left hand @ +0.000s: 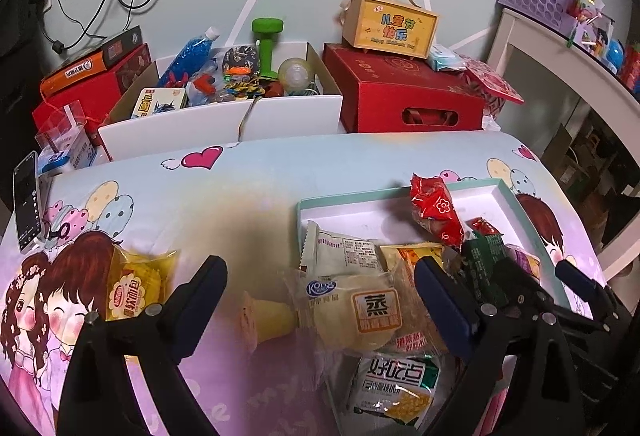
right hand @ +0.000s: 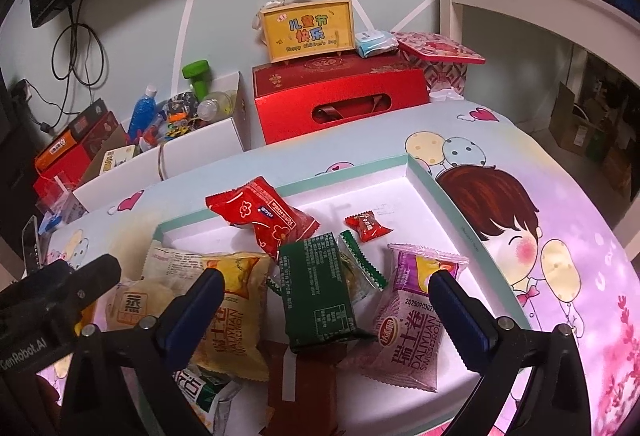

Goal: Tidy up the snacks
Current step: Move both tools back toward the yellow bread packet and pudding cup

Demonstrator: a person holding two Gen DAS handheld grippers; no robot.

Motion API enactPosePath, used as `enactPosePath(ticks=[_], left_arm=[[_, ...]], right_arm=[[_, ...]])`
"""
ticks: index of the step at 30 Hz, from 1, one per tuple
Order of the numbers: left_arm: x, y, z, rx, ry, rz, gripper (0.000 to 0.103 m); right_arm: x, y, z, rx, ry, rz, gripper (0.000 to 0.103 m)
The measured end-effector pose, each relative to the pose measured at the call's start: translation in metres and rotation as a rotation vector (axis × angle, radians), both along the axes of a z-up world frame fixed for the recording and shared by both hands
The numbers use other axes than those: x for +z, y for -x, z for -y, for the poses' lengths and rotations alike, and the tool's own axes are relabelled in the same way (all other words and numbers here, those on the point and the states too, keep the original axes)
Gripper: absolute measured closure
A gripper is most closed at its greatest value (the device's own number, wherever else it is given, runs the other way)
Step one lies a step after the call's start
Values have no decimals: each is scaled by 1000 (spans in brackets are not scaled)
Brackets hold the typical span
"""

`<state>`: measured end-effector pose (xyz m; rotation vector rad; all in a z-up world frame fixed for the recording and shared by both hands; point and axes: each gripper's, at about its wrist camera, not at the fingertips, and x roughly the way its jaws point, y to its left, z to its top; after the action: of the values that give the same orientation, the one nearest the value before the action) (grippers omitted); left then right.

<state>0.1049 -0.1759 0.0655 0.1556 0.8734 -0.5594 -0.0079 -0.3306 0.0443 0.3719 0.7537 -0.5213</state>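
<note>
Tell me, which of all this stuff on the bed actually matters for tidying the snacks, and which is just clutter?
Part of the job: shallow box, red snack pack, green pack, purple Swiss roll, yellow bread pack lying outside the box.

Just lying about: phone, green dumbbell, red gift box.

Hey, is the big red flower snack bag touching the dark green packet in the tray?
Touching. The right wrist view shows the red bag's lower corner overlapping the green packet's top edge.
</note>
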Motion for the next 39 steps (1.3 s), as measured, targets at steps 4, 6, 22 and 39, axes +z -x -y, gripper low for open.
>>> enactPosePath(ticks=[4, 6, 22, 39], left_arm=[[2, 3, -9, 1, -1, 4, 8], [2, 4, -16, 12, -1, 2, 8], [-16, -9, -104, 198, -3, -65, 8], [-37, -30, -193, 414, -14, -128, 8]], right_arm=[[7, 2, -3, -3, 8, 14, 0], [10, 1, -6, -1, 9, 21, 0], [23, -32, -79, 213, 18, 85, 0], [10, -63, -159, 408, 5, 61, 0]])
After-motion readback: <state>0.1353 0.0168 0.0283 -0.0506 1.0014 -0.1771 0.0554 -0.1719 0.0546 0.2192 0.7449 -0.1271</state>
